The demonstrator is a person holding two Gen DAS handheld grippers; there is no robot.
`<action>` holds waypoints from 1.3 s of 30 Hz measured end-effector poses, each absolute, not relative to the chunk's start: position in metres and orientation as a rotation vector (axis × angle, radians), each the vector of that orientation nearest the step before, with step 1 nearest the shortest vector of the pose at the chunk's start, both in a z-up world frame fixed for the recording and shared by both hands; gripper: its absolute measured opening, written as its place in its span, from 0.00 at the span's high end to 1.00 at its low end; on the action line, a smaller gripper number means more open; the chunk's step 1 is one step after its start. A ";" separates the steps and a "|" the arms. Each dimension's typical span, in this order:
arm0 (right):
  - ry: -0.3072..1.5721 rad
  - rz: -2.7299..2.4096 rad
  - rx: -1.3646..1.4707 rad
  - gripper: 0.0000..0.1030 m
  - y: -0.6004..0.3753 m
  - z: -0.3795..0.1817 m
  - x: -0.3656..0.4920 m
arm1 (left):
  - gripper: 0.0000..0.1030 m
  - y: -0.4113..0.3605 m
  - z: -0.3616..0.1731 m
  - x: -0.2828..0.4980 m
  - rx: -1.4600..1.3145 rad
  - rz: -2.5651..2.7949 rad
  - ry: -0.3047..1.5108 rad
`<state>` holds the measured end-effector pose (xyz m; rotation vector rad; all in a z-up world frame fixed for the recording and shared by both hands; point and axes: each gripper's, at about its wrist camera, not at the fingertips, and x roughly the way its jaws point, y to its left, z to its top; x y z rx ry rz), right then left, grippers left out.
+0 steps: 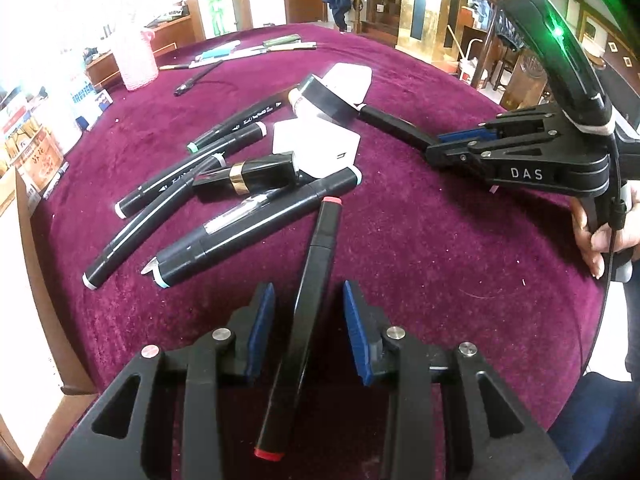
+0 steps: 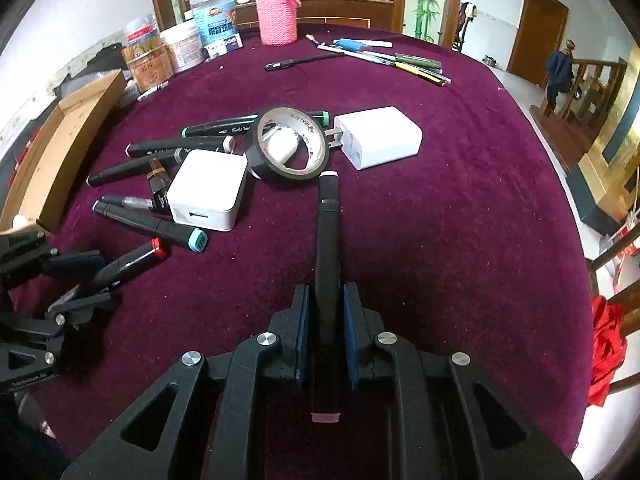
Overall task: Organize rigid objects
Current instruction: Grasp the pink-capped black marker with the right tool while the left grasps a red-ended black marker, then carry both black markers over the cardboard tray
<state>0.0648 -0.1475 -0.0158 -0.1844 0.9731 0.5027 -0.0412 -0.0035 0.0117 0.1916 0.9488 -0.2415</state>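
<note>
Two grippers: each handheld, each with one black marker lined up between its fingers, lengthwise along the tool.
Left gripper (image 1: 308,296): bottom centre of the left wrist view; the fingers are released, with a gap showing on both sides of the marker.
Red-capped marker (image 1: 316,264): lies on the table between those loose fingers, one red end toward the camera and the other toward the pile. It looks set apart from the clutter, either just laid down or about to be gripped.
Right gripper (image 2: 326,292): bottom centre of the right wrist view; the blue pads are clenched on a marker.
Pink-capped marker (image 2: 328,232): grasped near its middle, which probably keeps it balanced, and pointing up the frame toward the tape.
Table (image 2: 440,260): round, covered in maroon cloth.
Unsorted pile: left of centre in the right wrist view, with crossed black markers, a white charger (image 2: 208,192), a tape roll (image 2: 288,144) and a second charger (image 2: 380,136) just beside it.
Sorted row: pens (image 2: 400,60) lie side by side at the upper centre, near a pink knitted holder (image 2: 277,16), likely the model for where markers go.
Progress: judged early, since most markers lie tangled.
</note>
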 end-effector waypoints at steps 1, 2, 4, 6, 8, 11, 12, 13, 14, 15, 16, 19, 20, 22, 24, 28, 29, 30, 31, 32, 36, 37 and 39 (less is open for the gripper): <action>0.974 0.505 -0.181 0.85 -0.148 -0.016 0.065 | 0.64 -0.003 0.012 -0.041 0.194 -0.237 0.948; 0.974 0.504 -0.181 0.85 -0.148 -0.015 0.066 | 0.63 -0.003 0.012 -0.041 0.196 -0.229 0.948; 0.971 0.501 -0.191 0.85 -0.147 -0.015 0.066 | 0.61 -0.002 0.012 -0.041 0.196 -0.222 0.949; 0.971 0.498 -0.191 0.85 -0.147 -0.015 0.066 | 0.61 -0.003 0.011 -0.042 0.203 -0.216 0.942; 0.972 0.496 -0.183 0.85 -0.147 -0.015 0.065 | 0.64 -0.008 0.012 -0.045 0.240 -0.200 0.927; 0.971 0.491 -0.173 0.87 -0.146 -0.015 0.063 | 0.81 -0.023 0.011 -0.053 0.319 -0.194 0.898; 0.972 0.495 -0.157 0.87 -0.148 -0.015 0.063 | 0.82 -0.026 0.010 -0.055 0.338 -0.186 0.890; 0.977 0.506 -0.128 0.87 -0.151 -0.014 0.062 | 0.83 -0.028 0.010 -0.057 0.354 -0.176 0.882; 0.982 0.517 -0.087 0.87 -0.156 -0.013 0.061 | 0.84 -0.028 0.011 -0.058 0.356 -0.170 0.879; 0.984 0.524 -0.062 0.87 -0.159 -0.012 0.060 | 0.84 -0.027 0.011 -0.059 0.347 -0.170 0.878; 0.983 0.536 -0.040 0.87 -0.162 -0.011 0.057 | 0.85 -0.024 0.012 -0.059 0.327 -0.173 0.880; 0.976 0.568 0.034 0.87 -0.170 -0.009 0.047 | 0.87 -0.011 0.017 -0.061 0.240 -0.193 0.873; 0.972 0.587 0.060 0.87 -0.172 -0.008 0.044 | 0.87 -0.004 0.019 -0.061 0.196 -0.202 0.875; 0.968 0.610 0.092 0.87 -0.171 -0.004 0.038 | 0.87 0.009 0.022 -0.061 0.107 -0.224 0.869; 0.959 0.630 0.096 0.87 -0.166 0.002 0.032 | 0.87 0.021 0.024 -0.061 0.037 -0.230 0.862; 0.948 0.674 0.085 0.87 -0.153 0.014 0.019 | 0.87 0.040 0.028 -0.066 -0.061 -0.227 0.846; 0.943 0.676 0.081 0.87 -0.149 0.016 0.015 | 0.87 0.041 0.028 -0.066 -0.067 -0.227 0.855; 0.943 0.678 0.079 0.87 -0.148 0.017 0.013 | 0.87 0.040 0.027 -0.066 -0.063 -0.232 0.862; 0.946 0.684 0.079 0.87 -0.146 0.017 0.010 | 0.87 0.038 0.026 -0.065 -0.062 -0.246 0.878; 0.946 0.685 0.081 0.87 -0.146 0.016 0.008 | 0.87 0.036 0.025 -0.065 -0.065 -0.263 0.893; 0.944 0.689 0.092 0.87 -0.148 0.014 0.005 | 0.78 0.019 0.019 -0.066 0.003 -0.282 0.928; 0.945 0.690 0.095 0.87 -0.148 0.014 0.005 | 0.71 0.015 0.017 -0.065 0.035 -0.267 0.936; 0.947 0.697 0.092 0.87 -0.148 0.013 0.007 | 0.69 0.011 0.014 -0.063 0.064 -0.247 0.938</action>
